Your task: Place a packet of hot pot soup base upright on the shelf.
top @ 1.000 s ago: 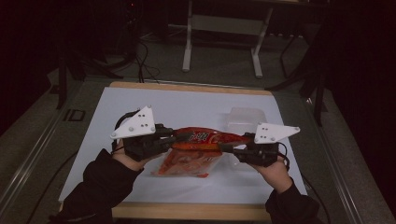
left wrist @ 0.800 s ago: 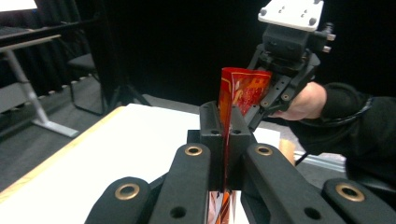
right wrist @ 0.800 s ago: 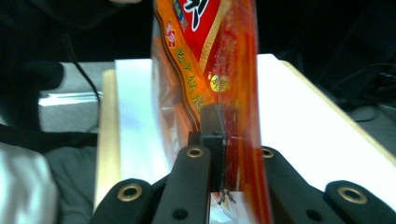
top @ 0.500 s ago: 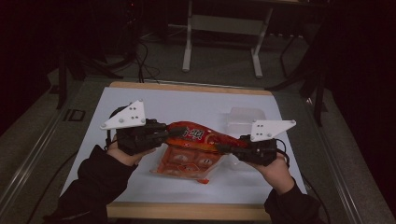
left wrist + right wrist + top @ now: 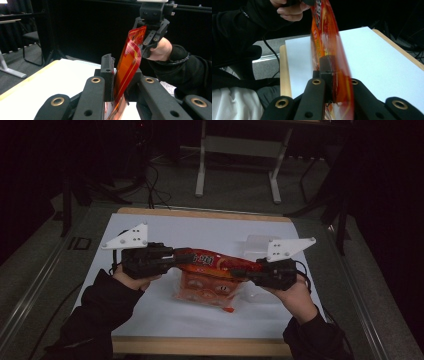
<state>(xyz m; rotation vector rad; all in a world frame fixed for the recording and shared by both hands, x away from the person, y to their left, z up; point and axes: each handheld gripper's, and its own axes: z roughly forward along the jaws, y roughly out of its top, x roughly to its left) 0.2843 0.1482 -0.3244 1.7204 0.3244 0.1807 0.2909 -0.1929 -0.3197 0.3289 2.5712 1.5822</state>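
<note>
From the high view, the left gripper [image 5: 175, 259] and the right gripper [image 5: 246, 272] are both pinching the top edge of an orange snack bag [image 5: 210, 277], one at each end, and the bag is hanging between them above the white table [image 5: 200, 232]. A clear plastic container [image 5: 257, 242] is sitting on the table just behind the right gripper.

In the left gripper view, the jaws are squeezing the bag's seam [image 5: 126, 67], though they have just been easing apart a touch with the seam between them; across the way the other hand [image 5: 160, 48] is gripping the far end.

In the right gripper view, the jaws are clamping tight on the bag [image 5: 332, 50], which is running blurred toward the left hand [image 5: 289, 10], with the table's wooden edge [image 5: 283, 72] showing below.
</note>
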